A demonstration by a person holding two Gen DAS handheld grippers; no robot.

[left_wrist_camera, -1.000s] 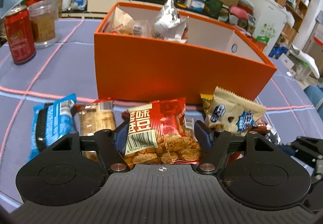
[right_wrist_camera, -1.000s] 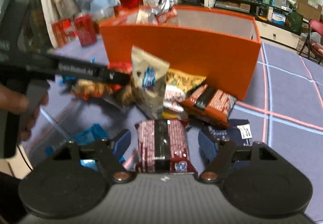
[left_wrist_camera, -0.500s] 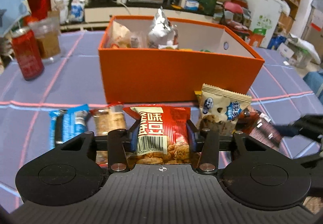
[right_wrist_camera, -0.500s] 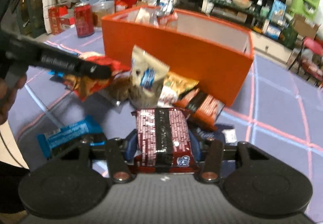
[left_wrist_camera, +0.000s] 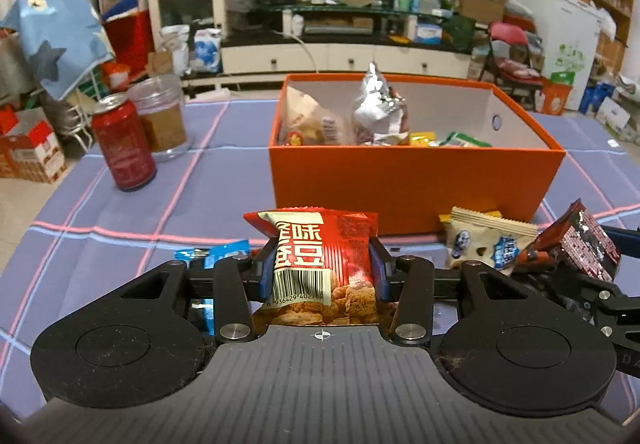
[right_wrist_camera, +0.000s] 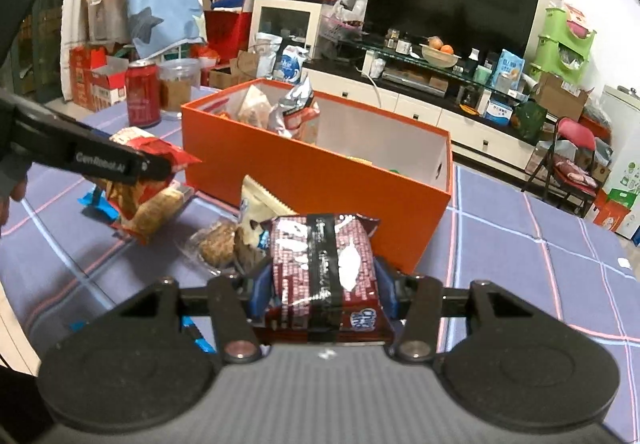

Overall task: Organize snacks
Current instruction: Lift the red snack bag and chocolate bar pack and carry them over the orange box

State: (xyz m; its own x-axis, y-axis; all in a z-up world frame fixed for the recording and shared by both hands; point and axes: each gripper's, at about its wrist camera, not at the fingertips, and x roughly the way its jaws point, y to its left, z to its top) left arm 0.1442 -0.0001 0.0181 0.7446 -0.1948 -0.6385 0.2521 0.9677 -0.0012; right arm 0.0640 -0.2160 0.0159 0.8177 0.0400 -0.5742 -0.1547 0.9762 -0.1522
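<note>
Your left gripper [left_wrist_camera: 320, 268] is clamped on a red bean pack [left_wrist_camera: 320, 264]; your right gripper [right_wrist_camera: 322, 288] grips a dark-red chocolate pack [right_wrist_camera: 322, 272], both clear of the table [left_wrist_camera: 120, 211]. Loose snacks [left_wrist_camera: 486, 240] lie beyond. Farther off, the orange box [left_wrist_camera: 416, 183] holds several packs.

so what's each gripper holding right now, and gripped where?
Left gripper: red bean-snack packet, pinched across its side edges. Right gripper: dark red chocolate packet, also clamped across its sides.
</note>
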